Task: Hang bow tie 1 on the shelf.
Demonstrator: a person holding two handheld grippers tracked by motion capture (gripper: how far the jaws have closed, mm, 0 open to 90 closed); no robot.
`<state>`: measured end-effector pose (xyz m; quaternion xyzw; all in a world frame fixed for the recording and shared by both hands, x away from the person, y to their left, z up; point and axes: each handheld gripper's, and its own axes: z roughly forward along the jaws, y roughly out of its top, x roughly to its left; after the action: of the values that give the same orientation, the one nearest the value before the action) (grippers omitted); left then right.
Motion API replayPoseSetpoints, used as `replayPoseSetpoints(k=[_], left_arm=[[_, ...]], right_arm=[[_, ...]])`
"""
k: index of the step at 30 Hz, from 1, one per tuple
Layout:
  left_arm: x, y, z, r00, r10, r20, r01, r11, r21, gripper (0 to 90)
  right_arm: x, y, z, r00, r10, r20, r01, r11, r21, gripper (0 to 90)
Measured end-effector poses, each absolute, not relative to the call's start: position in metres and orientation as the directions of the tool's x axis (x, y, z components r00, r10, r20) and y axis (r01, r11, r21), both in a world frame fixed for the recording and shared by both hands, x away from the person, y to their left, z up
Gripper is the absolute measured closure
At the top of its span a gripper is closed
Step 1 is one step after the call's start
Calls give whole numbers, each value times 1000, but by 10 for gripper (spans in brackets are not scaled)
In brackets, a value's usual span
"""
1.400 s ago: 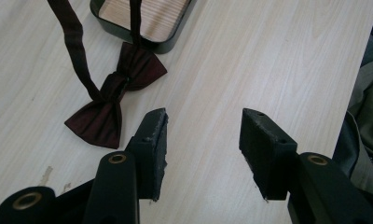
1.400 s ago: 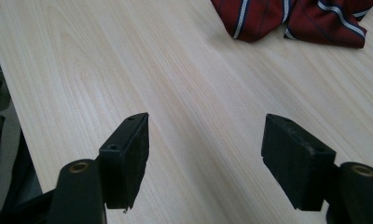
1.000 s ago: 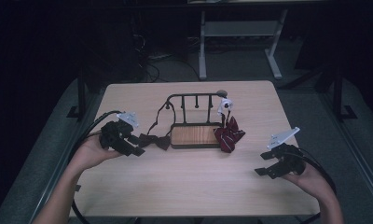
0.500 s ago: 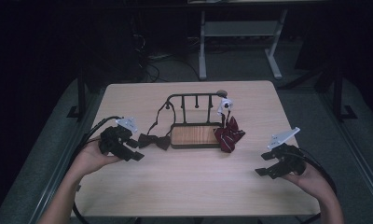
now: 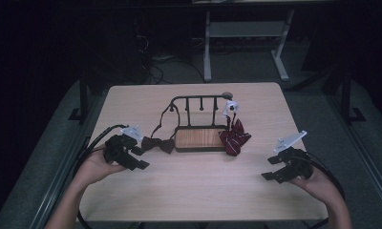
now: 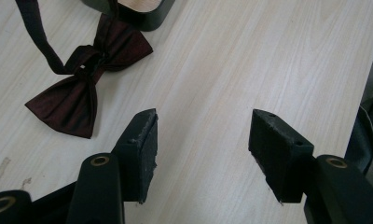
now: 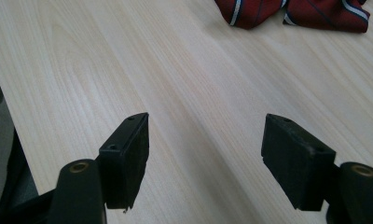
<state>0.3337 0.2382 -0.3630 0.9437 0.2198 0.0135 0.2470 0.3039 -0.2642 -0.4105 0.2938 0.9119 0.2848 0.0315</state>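
- A dark maroon bow tie (image 5: 158,144) lies flat on the table (image 5: 203,195), just ahead of the left gripper (image 5: 134,157) and to the left of its jaws in the left gripper view (image 6: 84,95); its strap runs up to a black rack.
- The left gripper (image 6: 201,140) has its jaws spread wide with nothing between them, bare wood showing in the gap.
- The rack (image 5: 198,102) stands past the bow tie from that gripper, on a wooden base (image 5: 198,138) with a black edge.
- A red striped bow tie (image 5: 234,138) lies against the base's far side, ahead of the right gripper (image 5: 275,169) and well apart from it (image 7: 292,11).
- The right gripper (image 7: 205,154) also has its jaws wide apart and holds nothing.
- A small white object (image 5: 230,106) hangs at the rack's end above the striped tie; what it is cannot be told.
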Motion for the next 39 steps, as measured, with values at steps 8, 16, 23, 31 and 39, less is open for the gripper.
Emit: replayPoseSetpoints(k=[8,16,23,31,39], left_arm=[[328,237,-369,903,423,-70,403,-781,476,410],[323,240,-374,899,433,-68,407,-769,493,398],[317,242,-378,897,439,-54,405,-764,502,394],[312,241,-387,891,450,-51,411,-756,509,391],[308,243,-390,888,458,-40,412,-755,510,383]], right_arm=[[304,-264,-412,-827,551,113,518,666,537,317],[303,-265,-413,-825,553,116,522,667,532,317],[304,-264,-414,-826,551,118,522,669,529,317],[304,-264,-416,-826,552,119,523,669,529,317],[304,-263,-417,-827,550,120,521,667,534,306]])
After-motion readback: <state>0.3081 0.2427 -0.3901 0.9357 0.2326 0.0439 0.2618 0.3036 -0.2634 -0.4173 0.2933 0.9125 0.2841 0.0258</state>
